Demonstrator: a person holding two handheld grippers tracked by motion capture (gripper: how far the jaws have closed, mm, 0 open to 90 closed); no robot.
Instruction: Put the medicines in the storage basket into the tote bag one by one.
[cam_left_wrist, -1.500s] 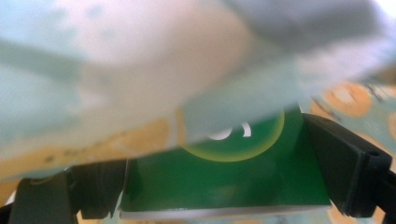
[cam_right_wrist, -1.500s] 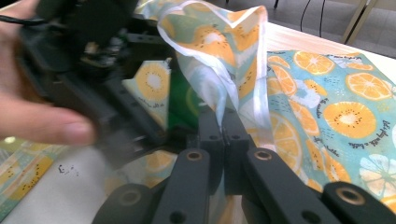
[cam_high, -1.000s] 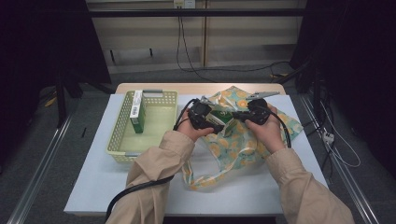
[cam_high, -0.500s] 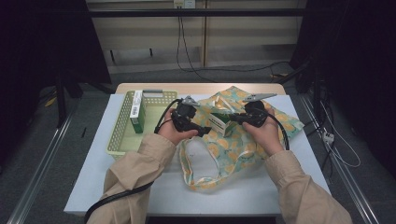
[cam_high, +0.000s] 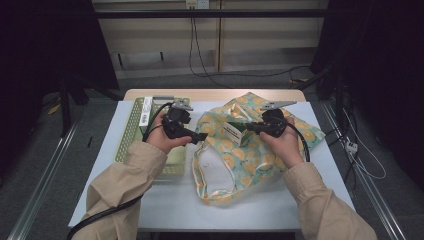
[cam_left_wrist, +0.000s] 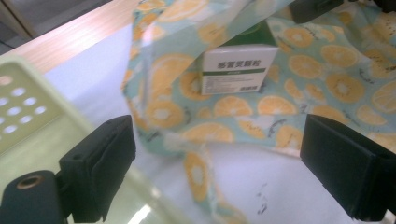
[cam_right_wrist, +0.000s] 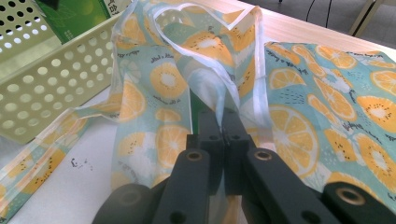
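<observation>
While its rim is pinched and lifted, the thin fabric tote bag printed with orange slices on pale turquoise (cam_high: 252, 150) lies crumpled across the middle and right of the white table (cam_high: 107, 165), its long loop handles trailing toward the near edge. Inside its raised mouth sits a small white carton with a green band and dark printed characters (cam_left_wrist: 237, 69), leaning at a tilt against the cloth; in the high view the same carton shows between the two hands. The right gripper (cam_right_wrist: 223, 116) has its black jaws pressed flat together on a fold of the bag's upper edge, the cloth and a pale strap rising in a peak from the pinch. The left gripper (cam_high: 196, 136) hangs just left of the bag, over the right edge of the basket, its jaws spread wide with nothing between them; through the gap its own view looks at the bag's opening and the carton beyond. Beside the bag, at the table's left, stands a pale green perforated plastic basket (cam_high: 131, 131), and a long green and white box (cam_high: 146, 111) lies against its far left wall. Both forearms wear beige sleeves (cam_high: 125, 185), and black cables trail from the grippers.
</observation>
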